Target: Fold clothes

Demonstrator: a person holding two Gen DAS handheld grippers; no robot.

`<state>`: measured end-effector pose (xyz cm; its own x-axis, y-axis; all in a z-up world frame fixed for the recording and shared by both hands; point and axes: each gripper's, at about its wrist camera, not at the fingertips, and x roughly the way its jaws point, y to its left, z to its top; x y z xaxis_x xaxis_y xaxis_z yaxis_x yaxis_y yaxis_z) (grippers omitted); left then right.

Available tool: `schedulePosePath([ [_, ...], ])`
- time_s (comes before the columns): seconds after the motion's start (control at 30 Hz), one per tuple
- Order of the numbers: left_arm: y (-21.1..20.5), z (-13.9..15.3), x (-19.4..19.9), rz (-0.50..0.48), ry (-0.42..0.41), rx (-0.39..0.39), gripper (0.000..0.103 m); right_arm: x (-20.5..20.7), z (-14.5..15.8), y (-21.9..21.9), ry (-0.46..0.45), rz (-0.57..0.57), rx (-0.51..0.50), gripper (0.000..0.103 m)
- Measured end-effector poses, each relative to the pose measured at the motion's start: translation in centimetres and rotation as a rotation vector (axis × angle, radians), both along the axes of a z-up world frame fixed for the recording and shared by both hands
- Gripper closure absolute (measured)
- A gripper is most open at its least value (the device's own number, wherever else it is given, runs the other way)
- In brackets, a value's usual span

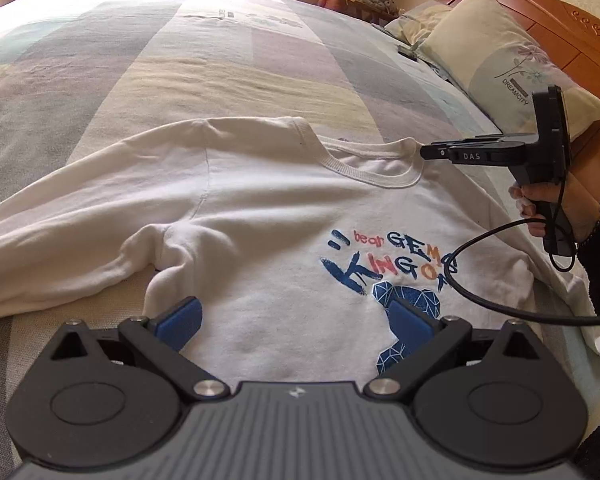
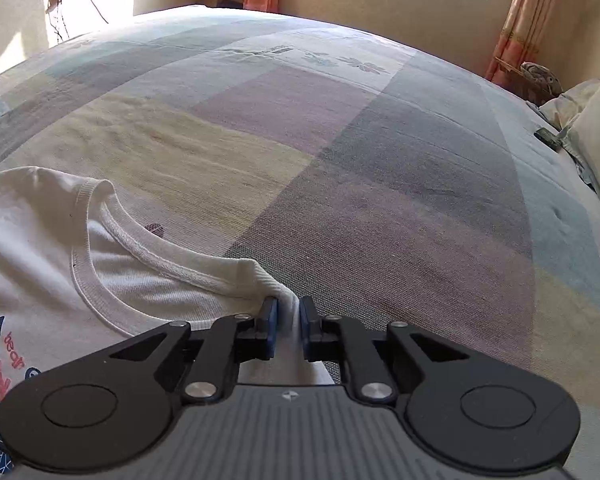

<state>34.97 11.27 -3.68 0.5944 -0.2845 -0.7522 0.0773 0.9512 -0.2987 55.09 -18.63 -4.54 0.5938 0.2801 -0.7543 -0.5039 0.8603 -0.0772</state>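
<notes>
A white sweatshirt (image 1: 260,220) with a blue and orange print lies front up on the patchwork bedspread (image 1: 180,72). One sleeve trails off to the left. My left gripper (image 1: 294,316) hovers open over the shirt's lower chest, its blue pads (image 1: 184,316) wide apart with nothing between them. My right gripper (image 1: 424,152) reaches in from the right to the shoulder edge beside the ribbed collar. In the right wrist view the right gripper (image 2: 288,316) is shut on a pinch of white fabric of the sweatshirt (image 2: 40,248), next to the collar (image 2: 140,248).
A pillow (image 1: 500,60) and a wooden headboard (image 1: 572,20) stand at the right. A black cable (image 1: 480,280) loops over the shirt from the hand (image 1: 540,208) that holds the right gripper. Bare bedspread (image 2: 340,140) stretches beyond the shirt to the curtains (image 2: 516,20).
</notes>
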Motion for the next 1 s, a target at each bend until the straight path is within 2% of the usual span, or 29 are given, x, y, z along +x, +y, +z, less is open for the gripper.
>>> schedulePosePath([
  [0.03, 0.0, 0.3, 0.4, -0.009, -0.019, -0.003, 0.004, -0.6, 0.9, 0.0, -0.017, -0.006, 0.018, 0.078],
  [0.1, -0.2, 0.5, 1.5, -0.027, -0.051, -0.003, 0.004, -2.0, 2.6, -0.2, -0.034, -0.004, 0.063, 0.054],
  [0.17, -0.6, 0.6, 2.7, -0.05, -0.079, -0.001, 0.004, -3.3, 3.6, -0.5, -0.011, -0.002, 0.115, 0.048],
  [0.23, -1.3, 0.2, 3.8, -0.096, -0.101, -0.015, 0.004, -4.6, 3.4, -1.1, 0.088, -0.027, 0.214, 0.04],
  [0.33, -1.5, -1.6, 5.1, -0.093, -0.064, -0.012, 0.004, -6.8, 2.2, -1.7, 0.212, -0.063, 0.336, 0.038],
  [0.4, -0.9, -2.1, 4.9, -0.038, -0.036, 0.04, 0.007, -8.4, 0.7, -1.9, 0.228, -0.113, 0.32, 0.034],
  [0.43, -0.6, -2.3, 4.8, -0.01, -0.021, 0.065, 0.014, -9.0, 0.0, -2.0, 0.231, -0.143, 0.302, 0.033],
  [0.5, -0.1, -2.6, 4.6, 0.04, 0.006, 0.113, 0.014, -10.4, -1.1, -3.3, 0.223, -0.221, 0.334, 0.033],
  [0.57, -0.5, -1.9, 3.9, 0.044, 0.022, 0.137, 0.014, -11.8, -0.9, -4.7, 0.243, -0.257, 0.401, 0.029],
  [0.73, -3.4, -0.6, 2.3, -0.027, 0.034, 0.122, 0.014, -15.4, -0.2, -6.6, 0.254, -0.292, 0.455, 0.024],
  [0.9, -7.1, 0.1, 0.1, -0.097, 0.072, 0.103, 0.014, -20.3, -0.1, -10.0, 0.236, -0.411, 0.539, 0.021],
  [1.0, -8.8, 0.5, -1.4, -0.14, 0.083, 0.121, 0.014, -23.8, 0.1, -12.6, 0.203, -0.492, 0.555, 0.021],
])
